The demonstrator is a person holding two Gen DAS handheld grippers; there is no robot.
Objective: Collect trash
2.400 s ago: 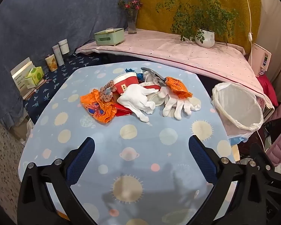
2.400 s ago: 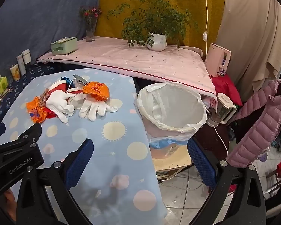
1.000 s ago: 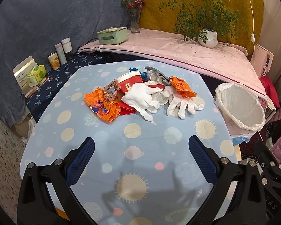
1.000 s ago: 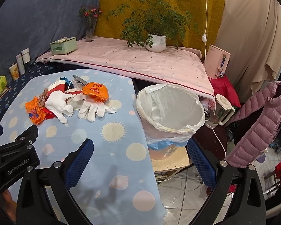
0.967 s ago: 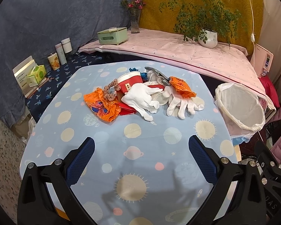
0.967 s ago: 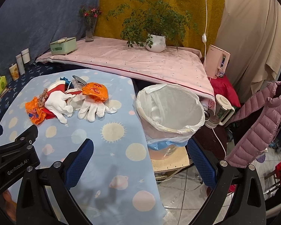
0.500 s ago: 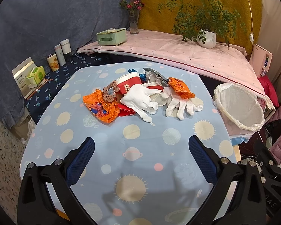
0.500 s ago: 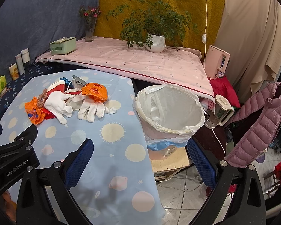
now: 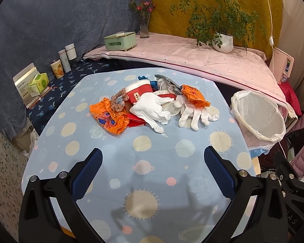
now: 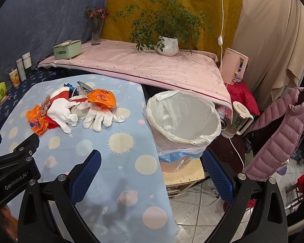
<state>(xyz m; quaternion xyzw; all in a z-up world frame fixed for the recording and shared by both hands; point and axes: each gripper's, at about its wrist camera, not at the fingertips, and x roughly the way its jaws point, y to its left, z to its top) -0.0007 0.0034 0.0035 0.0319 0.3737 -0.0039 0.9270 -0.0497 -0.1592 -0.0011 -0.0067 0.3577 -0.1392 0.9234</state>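
The left gripper (image 9: 153, 169) is hovering over the near part of the desk (image 9: 143, 180), its jaws spread wide and gripping nothing. The right gripper (image 10: 152, 171) is hanging over the desk's edge, jaws likewise spread and empty. Well ahead of the left jaws the trash is lying in one heap — an orange wrapper (image 9: 108, 118), a red cup (image 9: 138, 92), two white gloves (image 9: 152, 109) and an orange bag (image 9: 193, 96). Just beyond the right jaws, a lined bin (image 10: 183, 119) is standing beside the desk.
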